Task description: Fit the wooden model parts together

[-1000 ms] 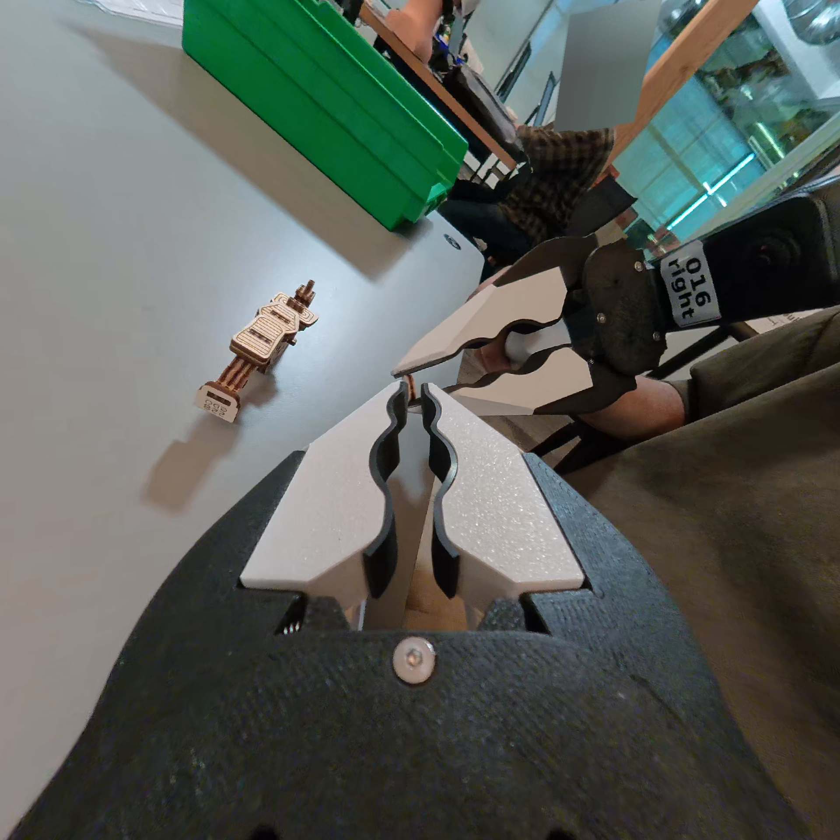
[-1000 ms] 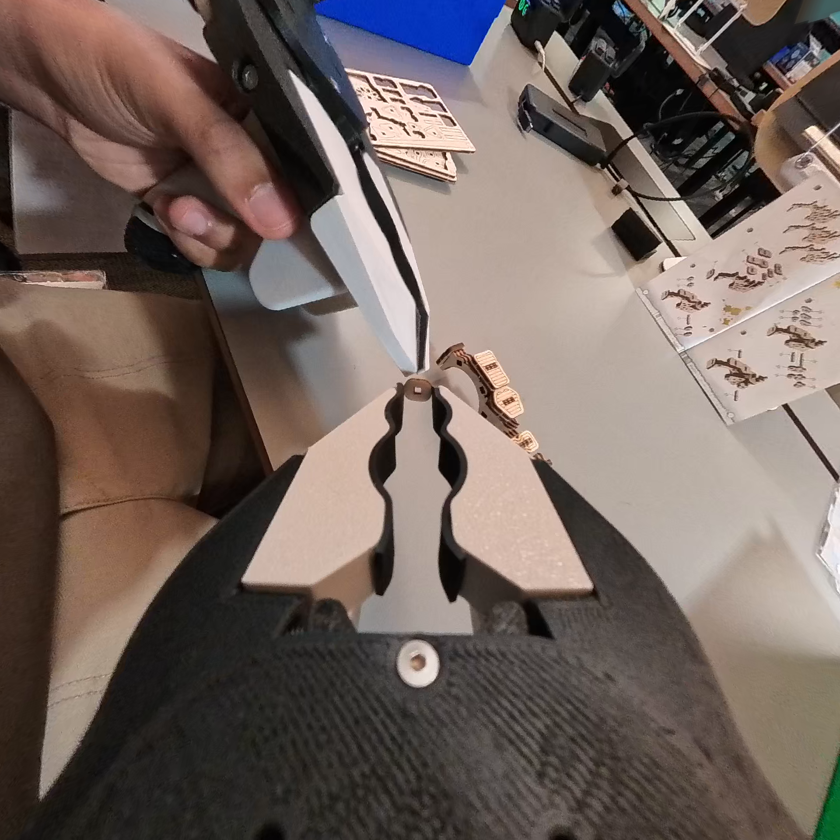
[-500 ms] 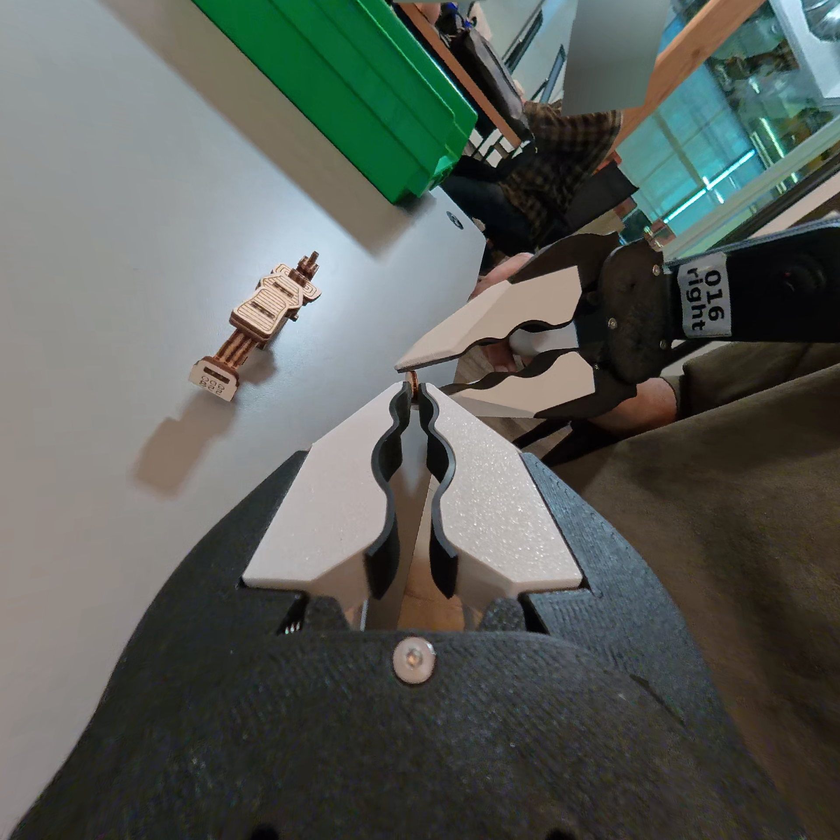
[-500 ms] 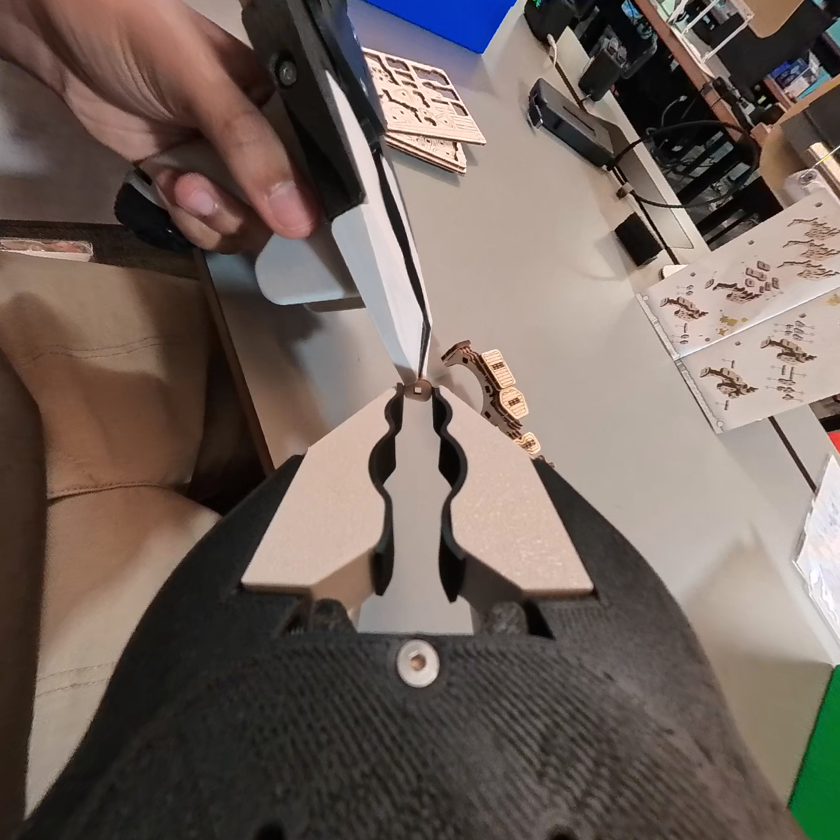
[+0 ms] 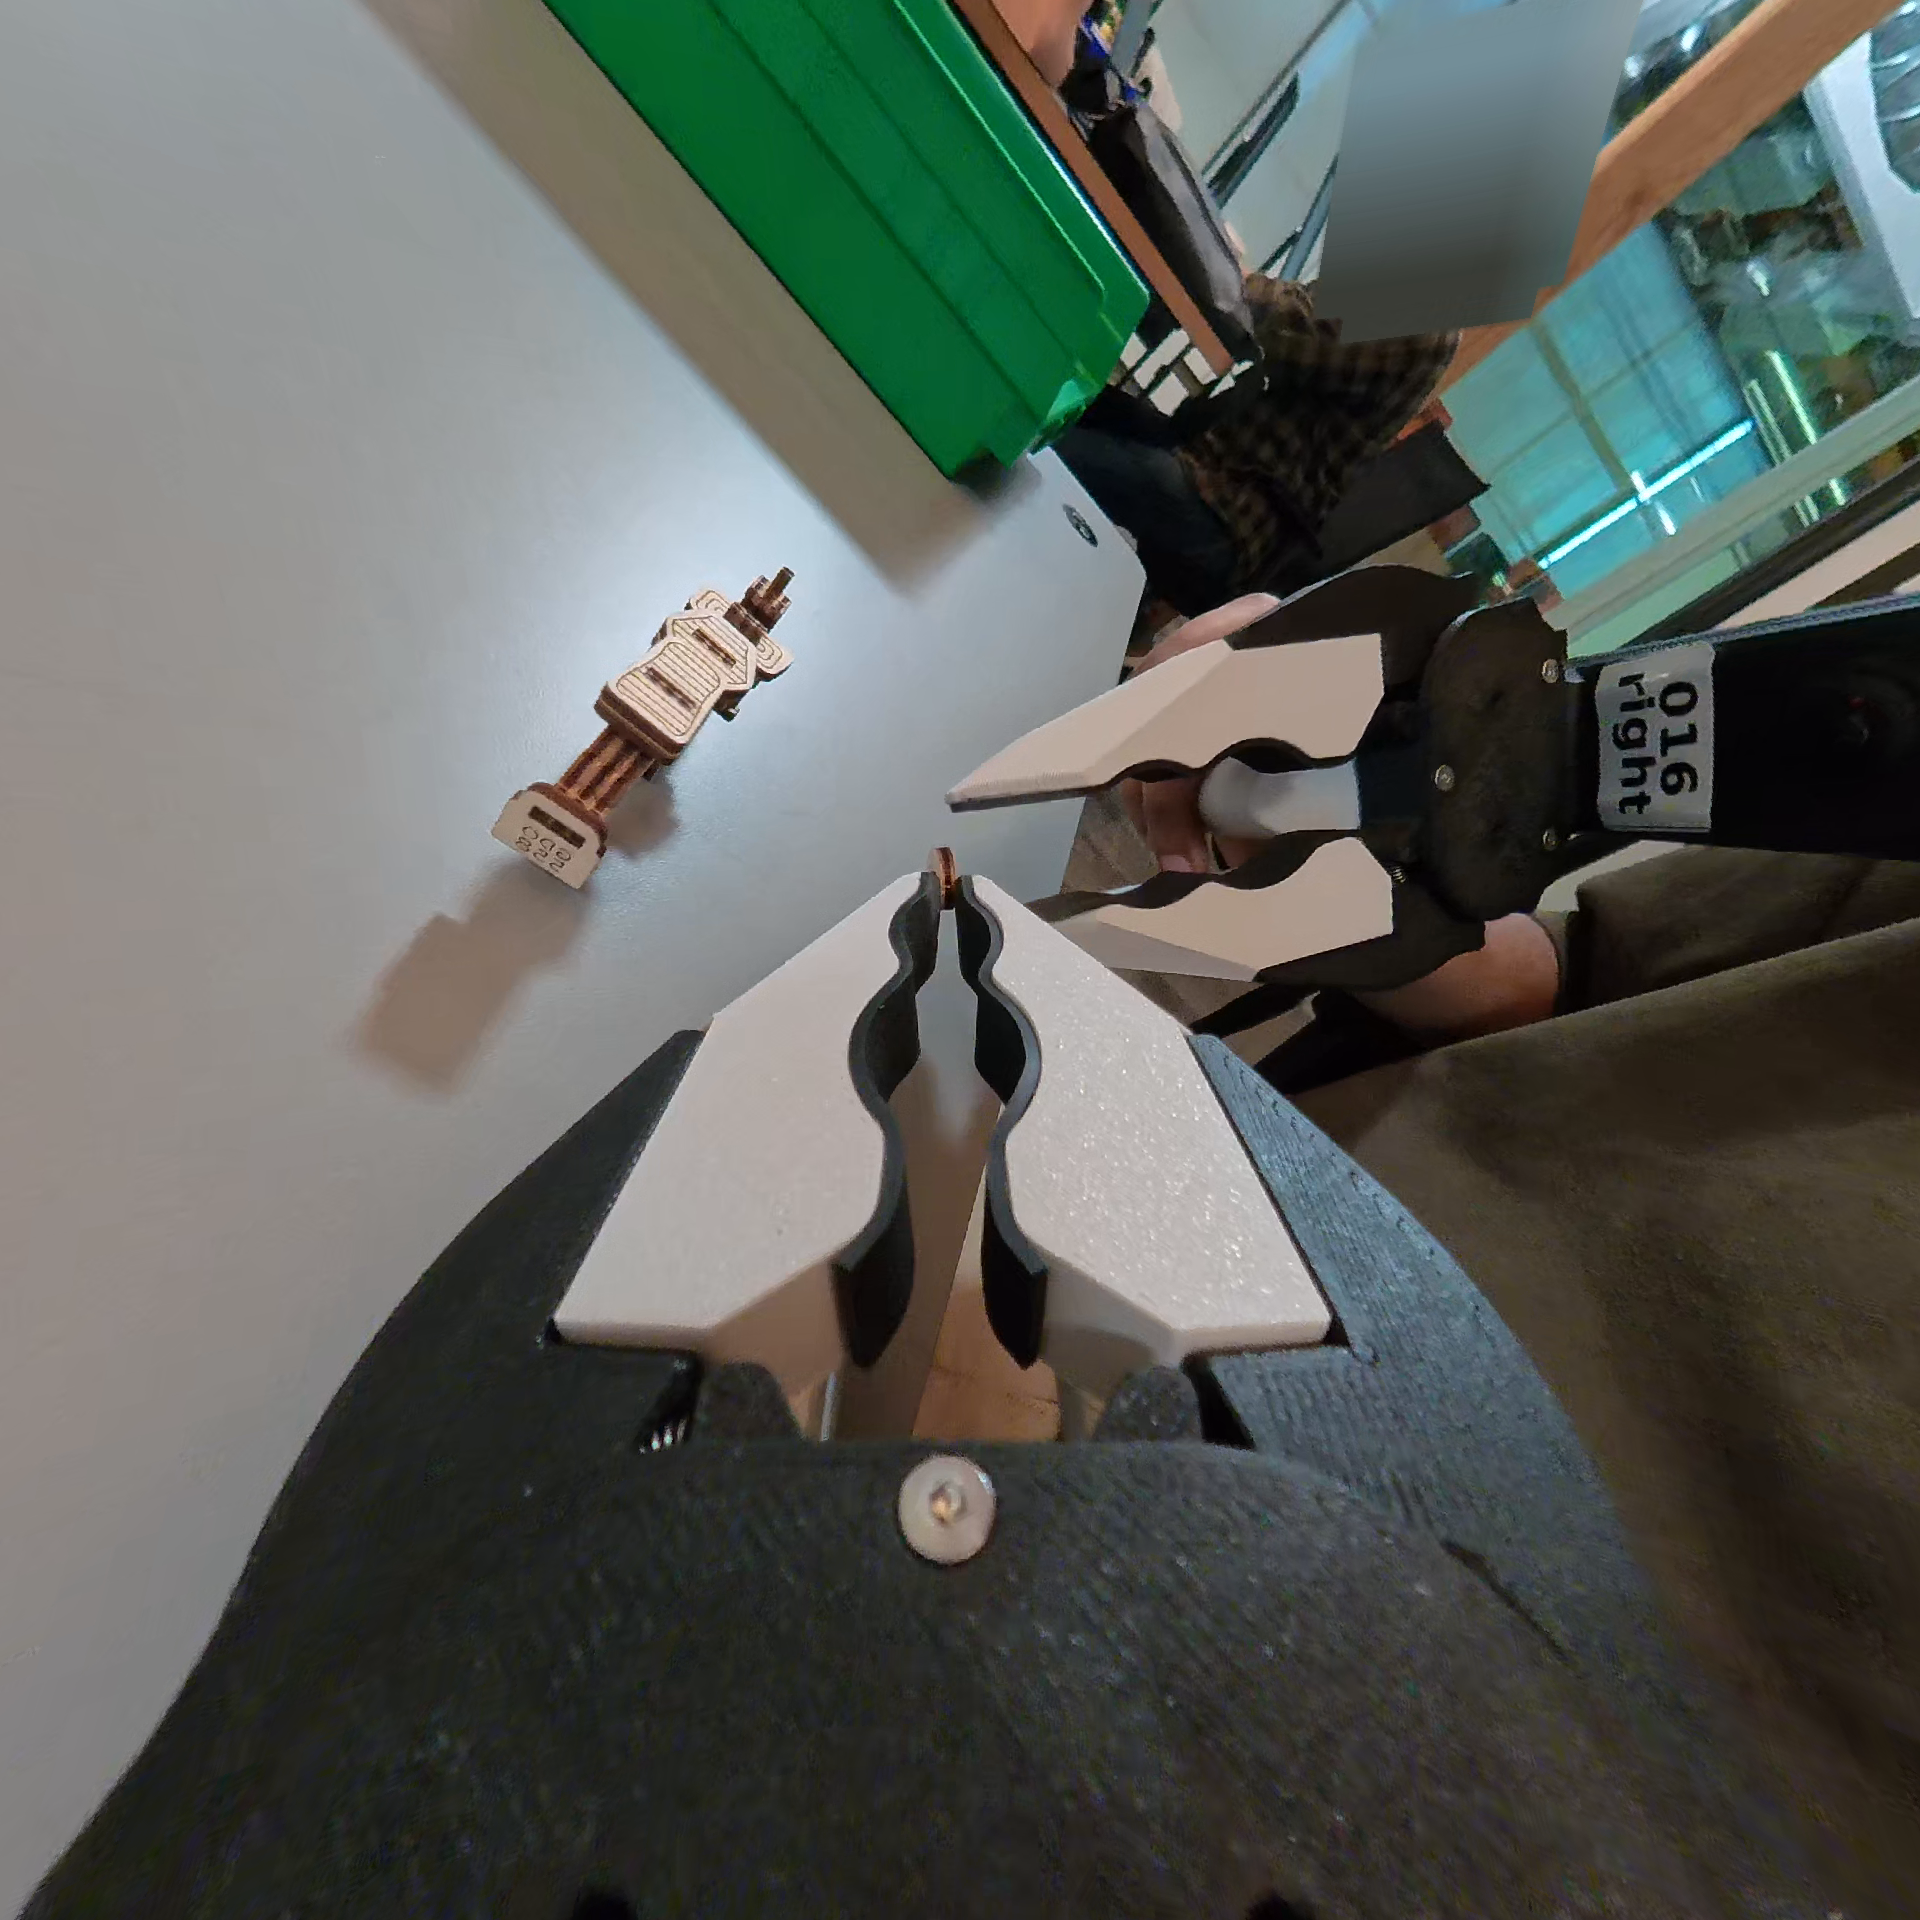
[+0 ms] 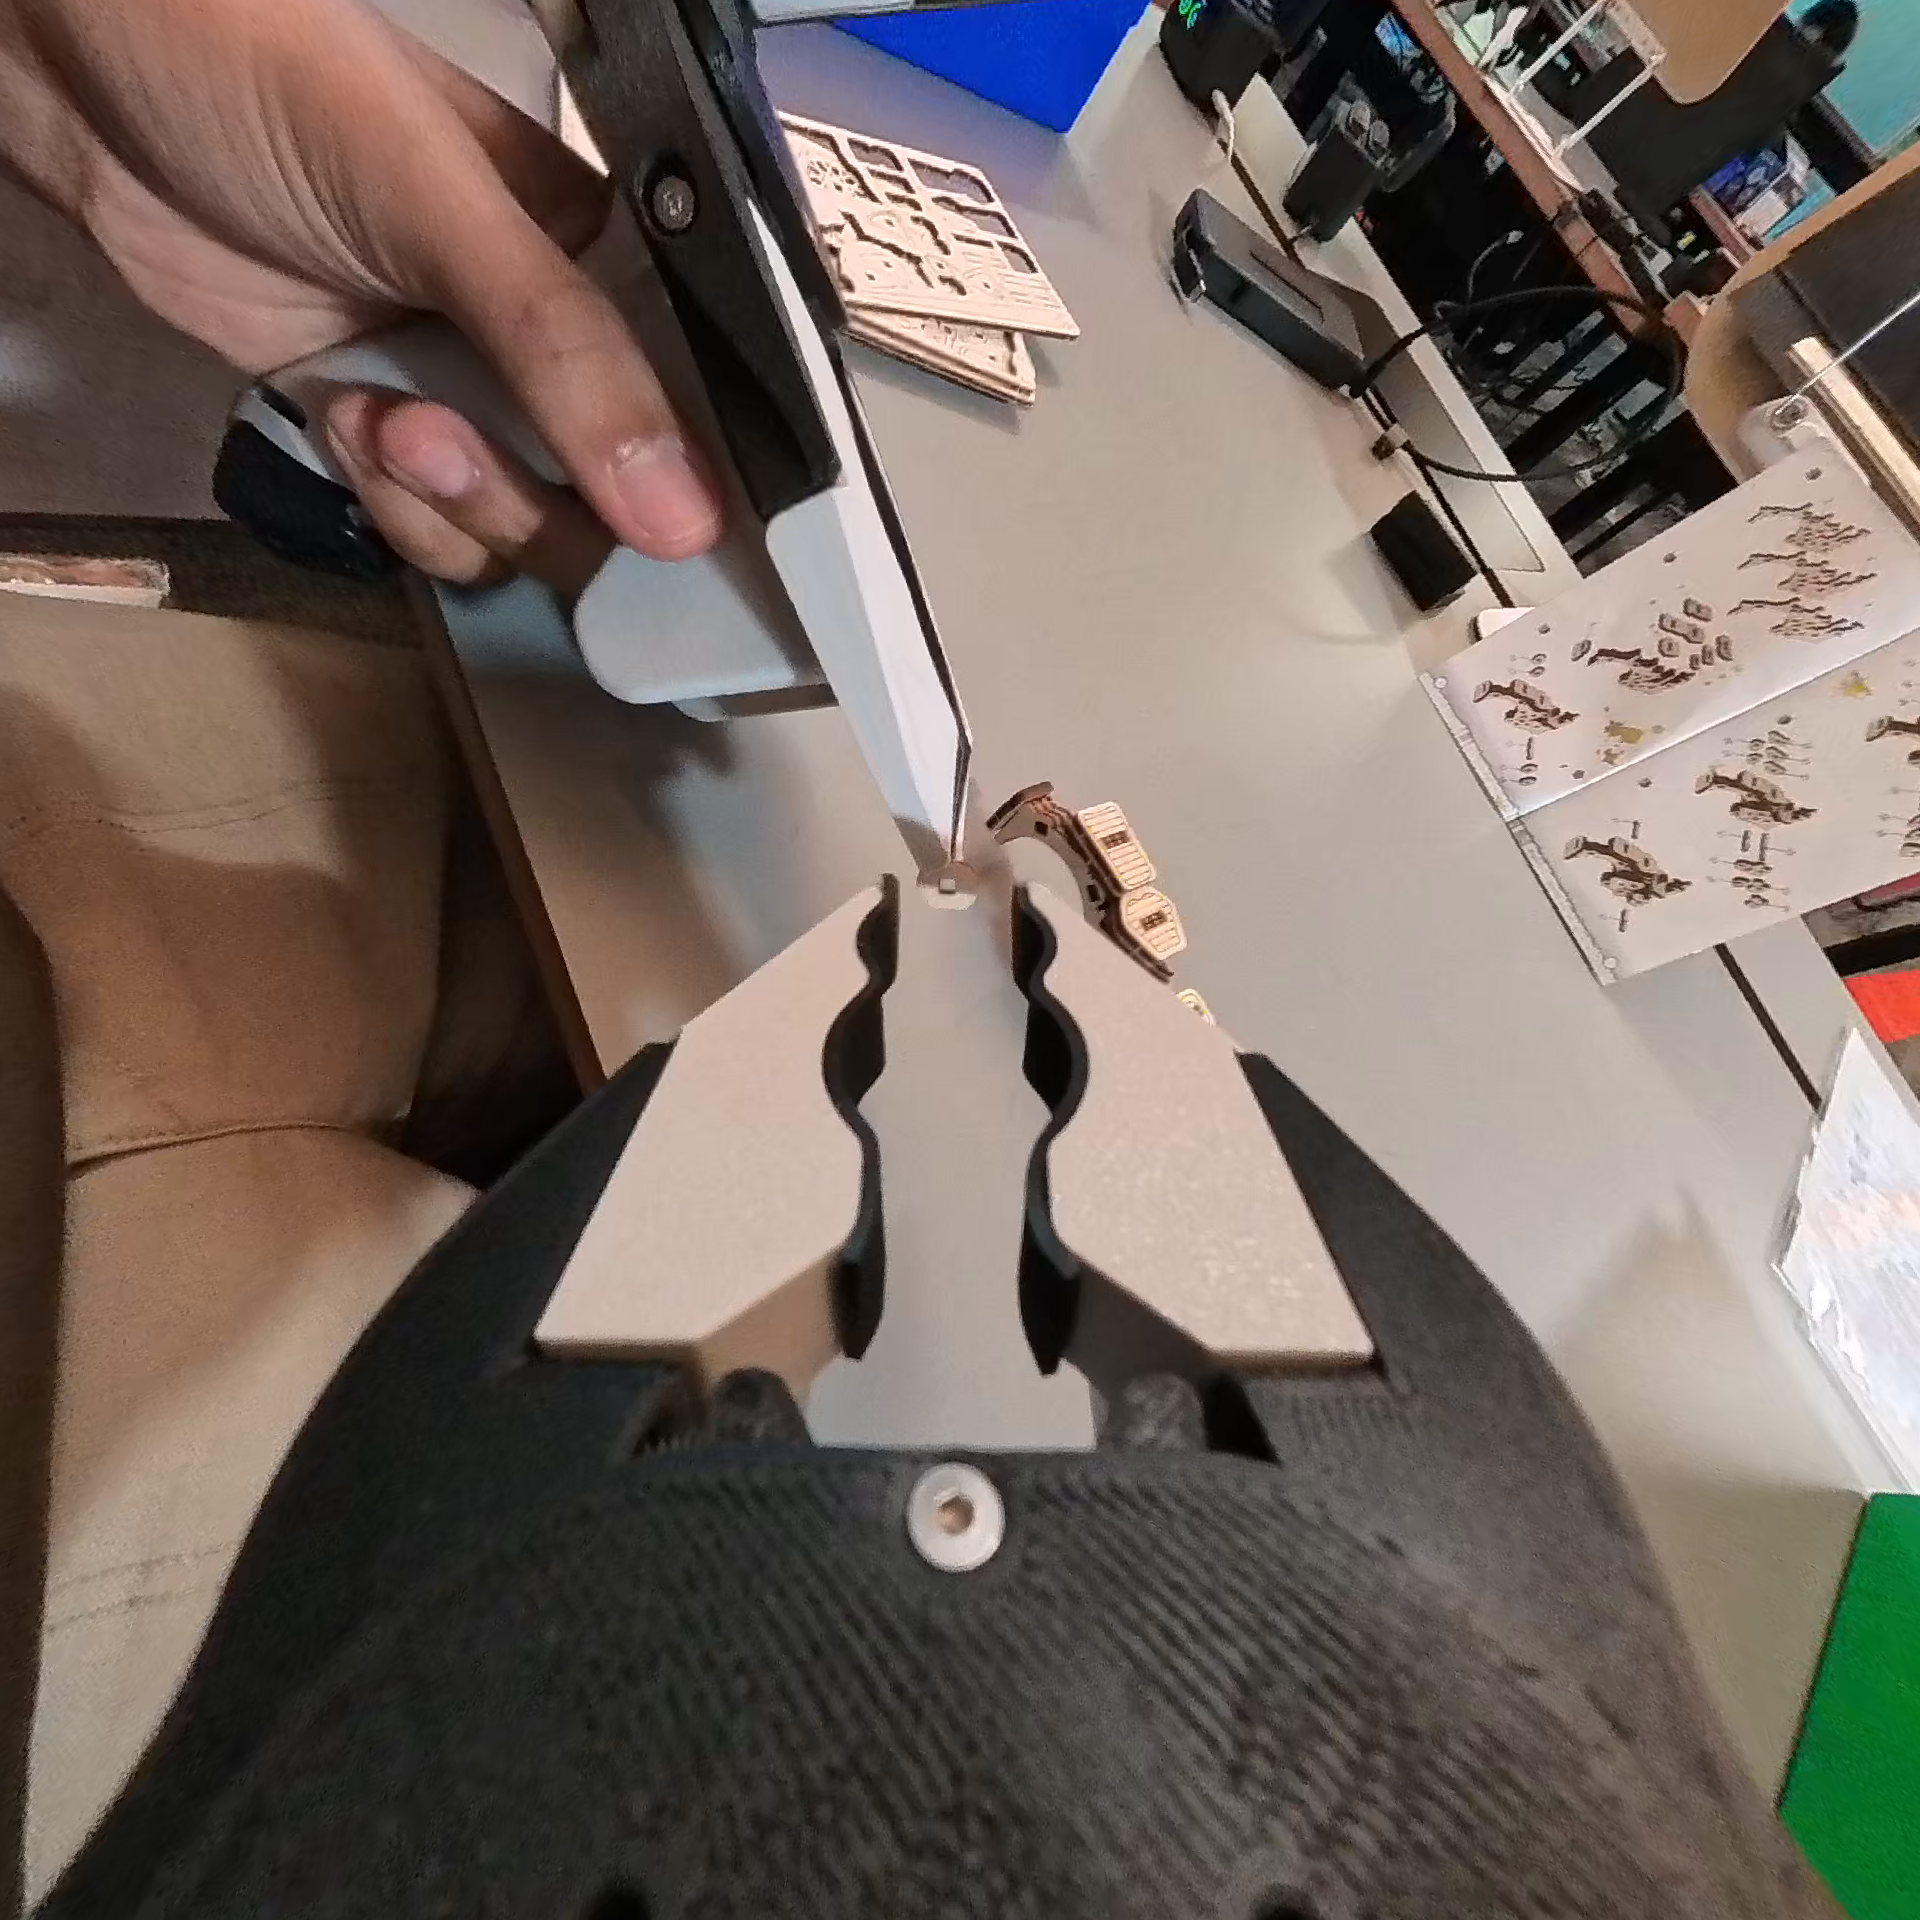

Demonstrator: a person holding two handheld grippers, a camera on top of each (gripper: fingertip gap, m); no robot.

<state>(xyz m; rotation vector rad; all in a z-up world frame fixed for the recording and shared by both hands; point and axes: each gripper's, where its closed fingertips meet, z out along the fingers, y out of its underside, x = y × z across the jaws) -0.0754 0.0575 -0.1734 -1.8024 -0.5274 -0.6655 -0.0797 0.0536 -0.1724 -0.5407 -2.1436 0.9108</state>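
In the left wrist view, the grey table fills the left side, and on it lies a small wooden figure, flat on its side and well apart from both grippers. Behind it, along the table's far edge, sits a long green bin. Toward the middle, the left gripper has its jaws drawn nearly together, pinching a tiny round wooden disc that sticks out edge-on at the tips. To the right, the right gripper points in from the side with its jaws spread, one tip above the disc and one below and beside it, neither touching it. A person in a checked shirt sits beyond the table corner.

In the right wrist view, a hand at the upper left grips the left gripper, which angles down to the centre holding the disc. The disc sits in the gap between the right gripper's open tips. Just right of the tips lies a curved wooden model piece on the table. Farther back are flat wooden part sheets, and at the far right printed instruction pages.
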